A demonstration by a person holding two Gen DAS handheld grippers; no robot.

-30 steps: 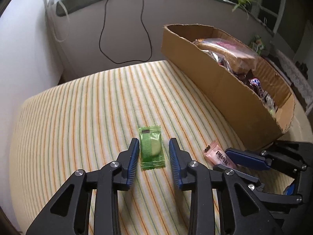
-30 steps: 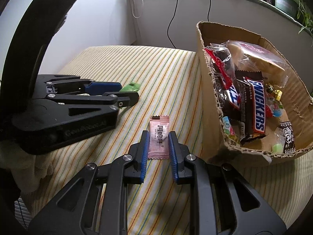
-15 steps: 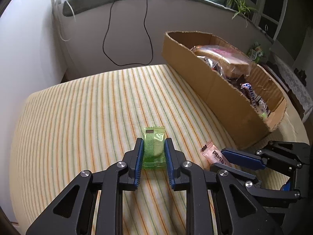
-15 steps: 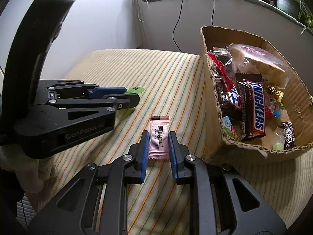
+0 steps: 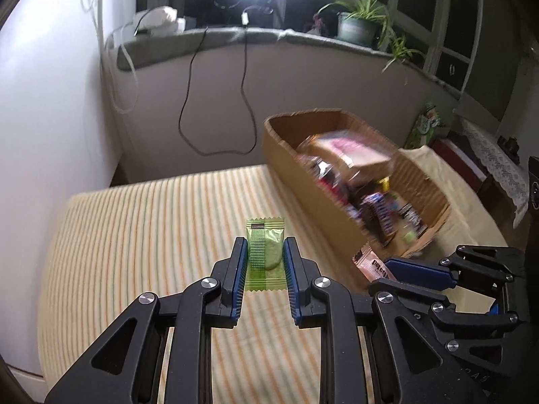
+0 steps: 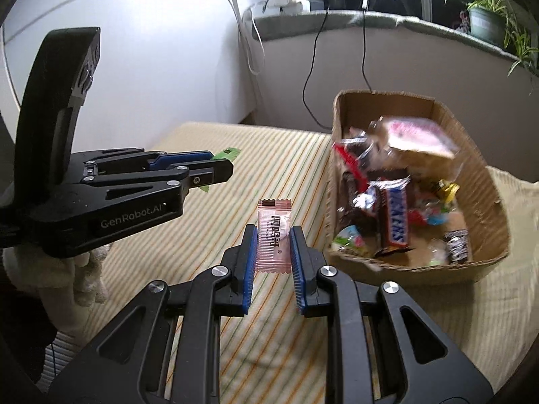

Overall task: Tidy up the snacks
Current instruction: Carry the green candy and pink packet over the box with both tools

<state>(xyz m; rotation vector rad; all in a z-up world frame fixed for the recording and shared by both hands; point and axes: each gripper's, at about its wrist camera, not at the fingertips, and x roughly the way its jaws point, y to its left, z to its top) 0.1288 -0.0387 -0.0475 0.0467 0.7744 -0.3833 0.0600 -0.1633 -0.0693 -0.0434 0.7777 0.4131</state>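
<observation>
Both snacks have come up off the striped cloth (image 5: pixel 134 252) since before. The left gripper (image 5: pixel 263 259) squeezes the green snack (image 5: pixel 264 252), and the right gripper (image 6: pixel 273 249) squeezes the pink snack (image 6: pixel 273 235), near the cardboard box (image 6: pixel 488 202) on the right.

Black plastic left gripper (image 5: pixel 262 259) and right gripper (image 6: pixel 273 247) are showing blue ribbed pads, silver screws, white "GenRobot.AI" lettering.
</observation>
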